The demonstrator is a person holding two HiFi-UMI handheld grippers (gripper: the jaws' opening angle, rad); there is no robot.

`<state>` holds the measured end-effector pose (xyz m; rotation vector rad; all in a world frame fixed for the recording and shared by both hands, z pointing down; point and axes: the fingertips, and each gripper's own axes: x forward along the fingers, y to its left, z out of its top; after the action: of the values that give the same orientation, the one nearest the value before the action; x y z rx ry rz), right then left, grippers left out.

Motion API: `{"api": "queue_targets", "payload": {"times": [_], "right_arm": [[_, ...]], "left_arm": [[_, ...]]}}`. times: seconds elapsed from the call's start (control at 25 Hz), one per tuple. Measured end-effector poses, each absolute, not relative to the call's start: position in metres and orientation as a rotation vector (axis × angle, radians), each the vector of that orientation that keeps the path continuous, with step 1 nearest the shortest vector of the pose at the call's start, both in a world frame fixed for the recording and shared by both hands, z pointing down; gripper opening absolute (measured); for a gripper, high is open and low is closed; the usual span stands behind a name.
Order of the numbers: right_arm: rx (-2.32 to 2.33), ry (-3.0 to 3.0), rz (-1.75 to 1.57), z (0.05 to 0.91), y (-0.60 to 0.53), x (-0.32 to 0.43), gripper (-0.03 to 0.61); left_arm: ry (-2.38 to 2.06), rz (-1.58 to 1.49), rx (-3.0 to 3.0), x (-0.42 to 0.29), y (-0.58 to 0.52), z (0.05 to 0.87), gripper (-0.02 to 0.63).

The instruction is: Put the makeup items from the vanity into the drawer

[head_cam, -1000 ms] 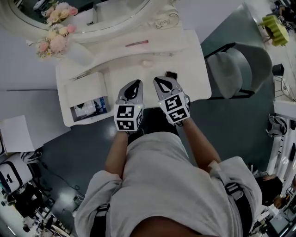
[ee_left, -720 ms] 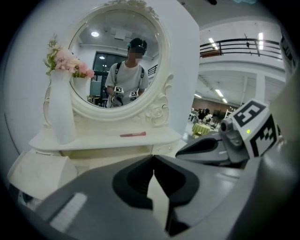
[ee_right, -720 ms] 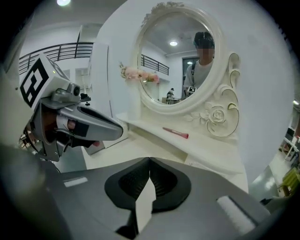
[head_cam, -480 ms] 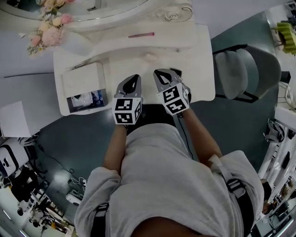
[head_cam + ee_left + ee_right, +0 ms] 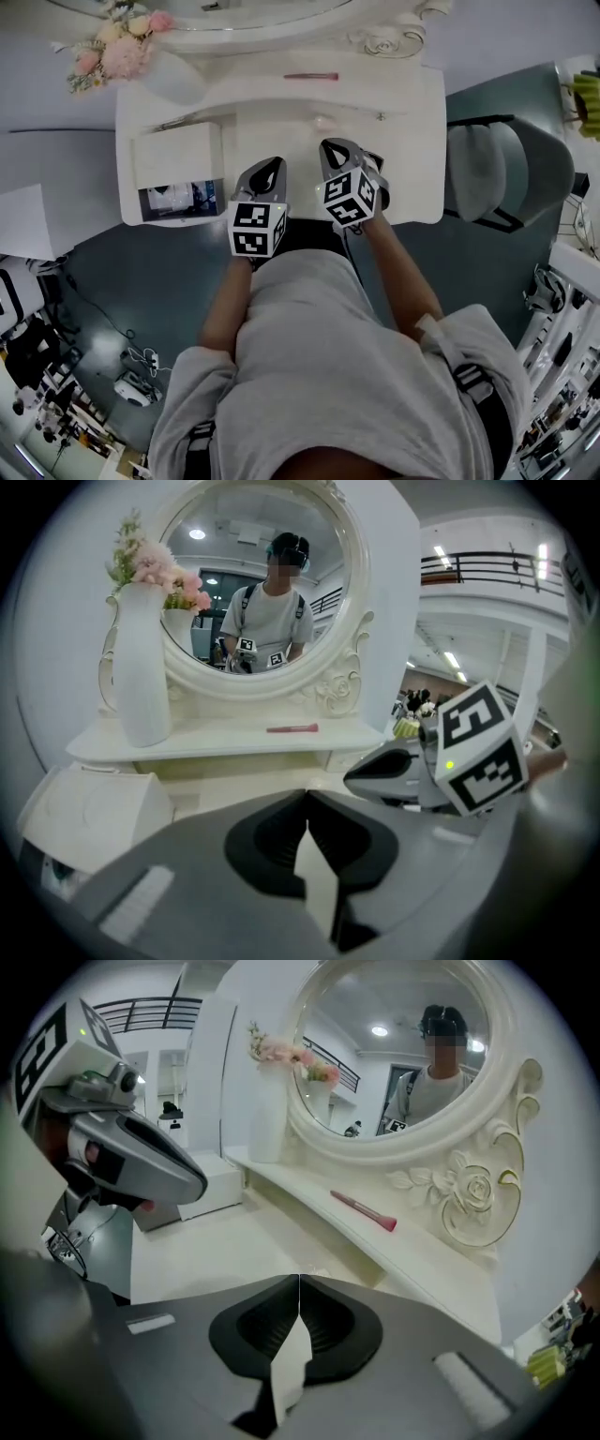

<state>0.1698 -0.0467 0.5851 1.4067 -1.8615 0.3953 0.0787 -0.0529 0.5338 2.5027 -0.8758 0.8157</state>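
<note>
Left gripper view, fingers: the left gripper [image 5: 307,793] has its jaws pressed flat together, and nothing is between them.
Right gripper, fingers: the right gripper [image 5: 300,1275] is likewise clenched and empty.
Position of grippers: both hang side by side over the front of the vanity [image 5: 412,141] and point toward the mirror [image 5: 216,536].
Task item, location: a pink makeup stick [image 5: 311,76] lies on the raised shelf [image 5: 253,80] under the mirror, ahead of and above both sets of fingers.
Long axis: the stick runs along the shelf, crosswise to the line of the jaws.
Nearer hand: the right, judged from the head view.
Appearance: the stick is thin and straight, with a darker pink cap at one end, and it lies flat with nothing beside it.
Second item: a small pale item [image 5: 323,122] sits on the lower top just beyond the right fingers. Its type cannot be determined.
Drawer: the drawer [image 5: 178,200] is open at the vanity's left end, nearer the left gripper.
Next move: open the jaws before approaching.
</note>
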Motion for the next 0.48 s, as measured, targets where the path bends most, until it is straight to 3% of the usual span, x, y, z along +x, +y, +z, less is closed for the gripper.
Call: {"api": "queue_targets", "payload": {"times": [0.24, 0.48], "right_arm": [[1.325, -1.788, 0.315, 0.600, -0.063, 0.179, 0.015], [1.173, -1.703, 0.225, 0.623, -0.076, 0.180, 0.167]], "left_arm": [[-0.934, 0.801, 2.452, 0.068, -0.060, 0.544, 0.003], [-0.993, 0.759, 2.400, 0.064, -0.074, 0.547, 0.003]]}}
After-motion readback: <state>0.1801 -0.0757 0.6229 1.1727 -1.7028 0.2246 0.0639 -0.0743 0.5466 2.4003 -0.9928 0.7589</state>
